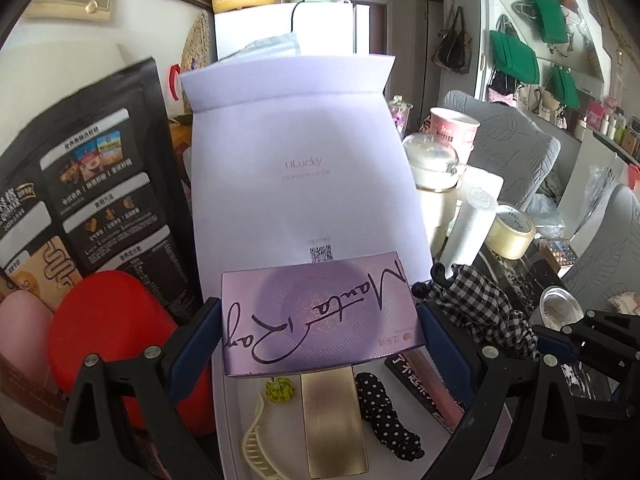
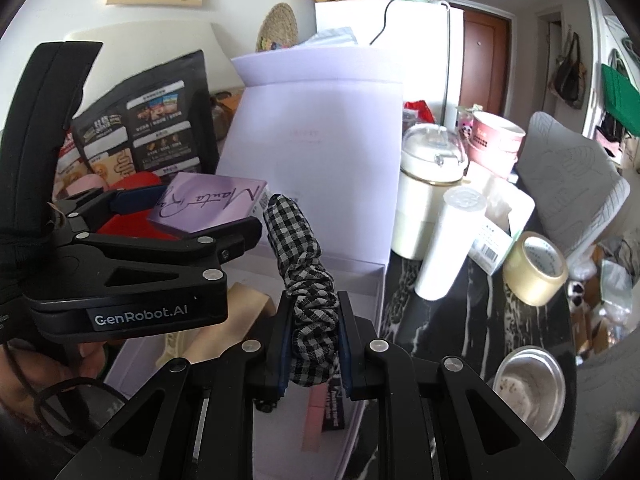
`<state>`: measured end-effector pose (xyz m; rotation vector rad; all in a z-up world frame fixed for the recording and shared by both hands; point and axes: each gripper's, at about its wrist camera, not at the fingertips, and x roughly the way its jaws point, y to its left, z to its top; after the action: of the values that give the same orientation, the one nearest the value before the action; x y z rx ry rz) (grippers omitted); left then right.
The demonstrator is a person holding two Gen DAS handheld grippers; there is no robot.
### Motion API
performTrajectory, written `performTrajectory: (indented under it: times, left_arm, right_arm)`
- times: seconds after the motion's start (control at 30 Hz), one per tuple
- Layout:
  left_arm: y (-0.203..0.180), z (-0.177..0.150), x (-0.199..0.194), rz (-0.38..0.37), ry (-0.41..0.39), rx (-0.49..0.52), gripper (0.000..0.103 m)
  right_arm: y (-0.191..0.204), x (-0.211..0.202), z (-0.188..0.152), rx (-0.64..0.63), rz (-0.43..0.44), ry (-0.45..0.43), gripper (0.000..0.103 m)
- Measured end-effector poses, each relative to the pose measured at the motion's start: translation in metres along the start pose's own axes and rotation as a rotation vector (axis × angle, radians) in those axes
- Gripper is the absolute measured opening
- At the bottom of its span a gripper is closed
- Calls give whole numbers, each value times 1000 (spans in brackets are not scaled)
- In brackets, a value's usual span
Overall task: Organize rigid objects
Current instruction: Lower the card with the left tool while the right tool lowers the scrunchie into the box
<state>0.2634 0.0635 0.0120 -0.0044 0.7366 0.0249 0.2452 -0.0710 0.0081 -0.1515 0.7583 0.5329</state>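
Left hand-held gripper: blue pads clamped on the two short ends of a flat purple box with handwritten-style script across its top. The box is held level above the open lilac gift box, whose lid stands upright behind it. In the right wrist view the same purple box sits between the left gripper's fingers, clear of the tray below.

Right hand-held gripper: jaws nearly together, clamped on a black-and-white gingham scrunchie. The fabric bunches between the pads and rises upward past them (top end free, touching nothing that I can see). It hangs over the right part of the gift box, near its inner wall.

Inside the gift box, left wrist view: a gold rectangular box in the middle, a cream claw hair clip to its left, a small yellow-green scrunchie above the clip, a black polka-dot scrunchie to the right of the gold box.

Bench, dark marbled top, right of the gift box: a white cylinder, a roll of clear tape, a round metal tin, a white lidded jar. Left of the gift box: a black printed pouch and a red rounded object.
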Motion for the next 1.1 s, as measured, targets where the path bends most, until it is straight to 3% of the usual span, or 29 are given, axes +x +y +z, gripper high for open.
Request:
performTrajectory:
  times: [0.6, 1.1]
  left_arm:
    - [-3, -12, 46, -37, 74, 41, 97]
    - [-1, -26, 75, -19, 230, 19, 97]
  right_arm:
    - [-6, 49, -9, 18, -25, 81, 19]
    - [-16, 64, -15, 62, 14, 158, 21]
